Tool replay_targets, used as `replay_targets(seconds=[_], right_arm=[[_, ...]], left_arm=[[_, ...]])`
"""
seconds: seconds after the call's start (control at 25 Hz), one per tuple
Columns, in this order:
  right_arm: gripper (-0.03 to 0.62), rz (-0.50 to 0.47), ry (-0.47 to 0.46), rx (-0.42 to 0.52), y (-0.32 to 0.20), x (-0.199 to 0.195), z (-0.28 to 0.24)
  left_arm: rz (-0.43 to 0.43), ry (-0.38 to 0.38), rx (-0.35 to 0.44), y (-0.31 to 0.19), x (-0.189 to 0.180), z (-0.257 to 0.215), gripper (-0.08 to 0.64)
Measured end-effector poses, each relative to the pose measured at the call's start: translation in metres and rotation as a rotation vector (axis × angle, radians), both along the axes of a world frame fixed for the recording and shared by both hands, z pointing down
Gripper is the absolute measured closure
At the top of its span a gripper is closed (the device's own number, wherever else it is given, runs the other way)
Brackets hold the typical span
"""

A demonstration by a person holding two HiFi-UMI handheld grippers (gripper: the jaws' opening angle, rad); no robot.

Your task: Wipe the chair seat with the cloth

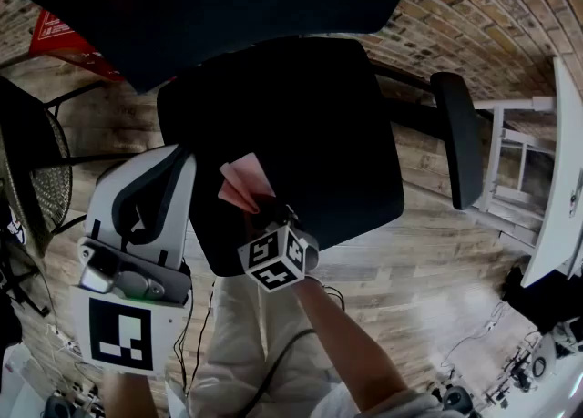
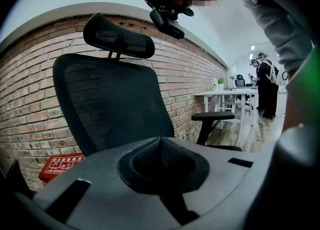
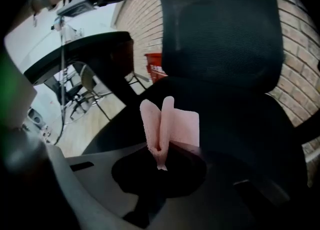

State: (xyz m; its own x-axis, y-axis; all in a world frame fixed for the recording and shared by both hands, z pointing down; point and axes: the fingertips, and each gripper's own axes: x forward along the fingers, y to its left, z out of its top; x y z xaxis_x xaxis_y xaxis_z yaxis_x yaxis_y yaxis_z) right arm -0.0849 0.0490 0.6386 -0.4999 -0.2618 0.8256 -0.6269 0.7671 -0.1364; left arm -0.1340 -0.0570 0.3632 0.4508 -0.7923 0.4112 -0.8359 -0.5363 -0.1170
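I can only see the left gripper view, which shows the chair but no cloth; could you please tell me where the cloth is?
Observer: The pink cloth is pinched, folded, in the right gripper, whose jaws are shut on it.
Operator: Thank you. Is it over the seat?
Observer: Yes. In the head view it is over the chair seat, toward its front left; I cannot tell whether it touches.
Operator: And where is my left gripper?
Observer: The left gripper is just off the seat's left edge, holding nothing.
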Motion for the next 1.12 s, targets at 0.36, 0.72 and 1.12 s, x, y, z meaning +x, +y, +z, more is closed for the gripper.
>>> replay_targets(seconds=[0.36, 0.72, 1.12], right_arm=[[0.538, -0.122, -0.054, -0.022, 0.043, -0.044, -0.009], [0.538, -0.113, 0.001, -0.002, 0.031, -0.010, -0.003], [0.538, 0.050, 0.111, 0.011, 0.003, 0.090, 0.007]], left_arm=[[-0.010, -0.001, 0.000, 0.002, -0.009, 0.001, 0.541], [0.011, 0.000, -0.010, -0.001, 0.005, 0.004, 0.541], [0.074, 0.010, -0.019, -0.005, 0.040, 0.006, 0.541]])
